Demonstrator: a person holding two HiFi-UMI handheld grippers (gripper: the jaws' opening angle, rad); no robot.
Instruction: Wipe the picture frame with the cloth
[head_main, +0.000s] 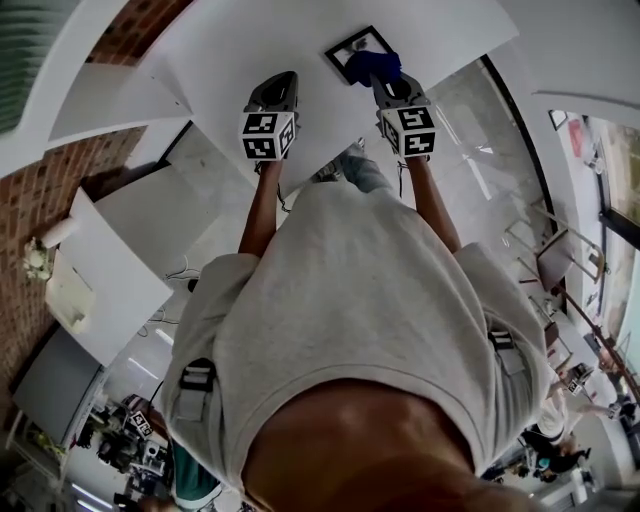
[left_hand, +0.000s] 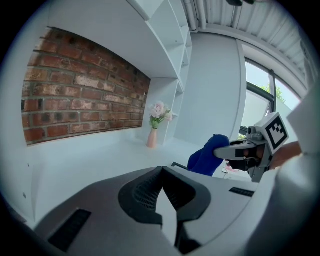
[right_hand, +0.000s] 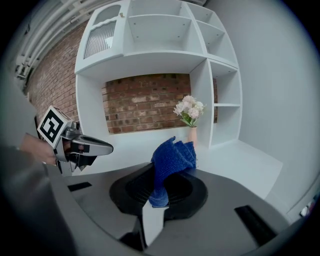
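1 vase (right_hand: 193, 135) of flowers (right_hand: 189, 110) behind blue cloth (right_hand: 170, 162)

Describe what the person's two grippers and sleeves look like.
Both the left gripper and right gripper are grey tapering wedges, each carrying a white cube printed with black square markers. The person wears a light grey short-sleeved shirt.

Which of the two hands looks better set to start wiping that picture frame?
Right. The right hand-held gripper is shut on the blue cloth, right at the picture frame. The left hand-held gripper is shut, holds nothing, and sits off to the frame's side.
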